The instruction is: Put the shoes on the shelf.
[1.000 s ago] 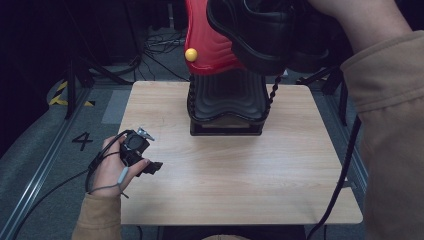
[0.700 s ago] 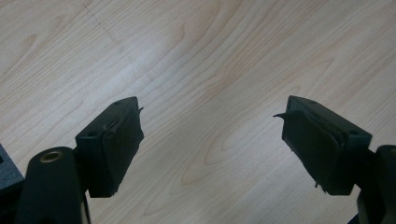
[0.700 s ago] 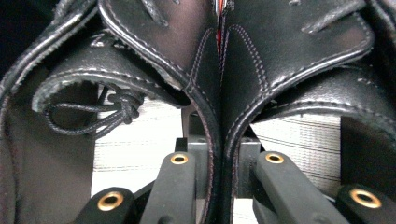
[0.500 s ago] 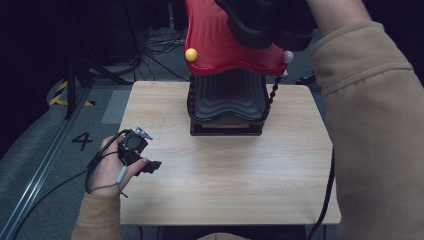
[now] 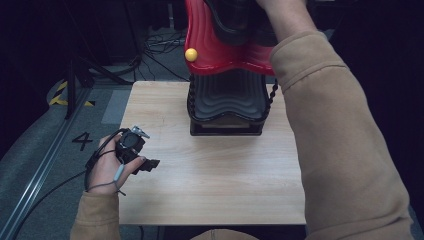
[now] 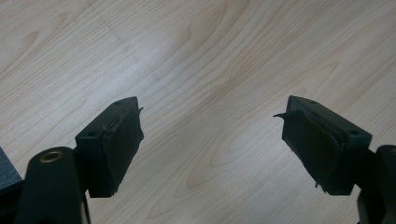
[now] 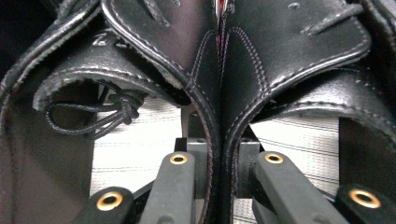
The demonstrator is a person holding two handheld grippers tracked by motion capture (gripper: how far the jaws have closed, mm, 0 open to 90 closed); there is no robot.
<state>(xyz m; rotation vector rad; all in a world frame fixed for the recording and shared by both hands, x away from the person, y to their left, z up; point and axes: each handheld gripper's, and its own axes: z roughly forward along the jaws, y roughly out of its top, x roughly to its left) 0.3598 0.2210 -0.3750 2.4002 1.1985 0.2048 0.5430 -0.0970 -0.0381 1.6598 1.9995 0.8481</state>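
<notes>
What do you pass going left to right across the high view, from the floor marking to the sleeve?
Black floor numeral 4 → left gripper in the person's hand → black ribbed rack under the red wavy top → tan right sleeve.

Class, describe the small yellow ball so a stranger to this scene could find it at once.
Start at the wooden table and go to its far edge, where a black ribbed rack stands. Above it is a red wavy shelf. The yellow ball sits at that shelf's left edge, the one round, bright spot among red and black.
</notes>
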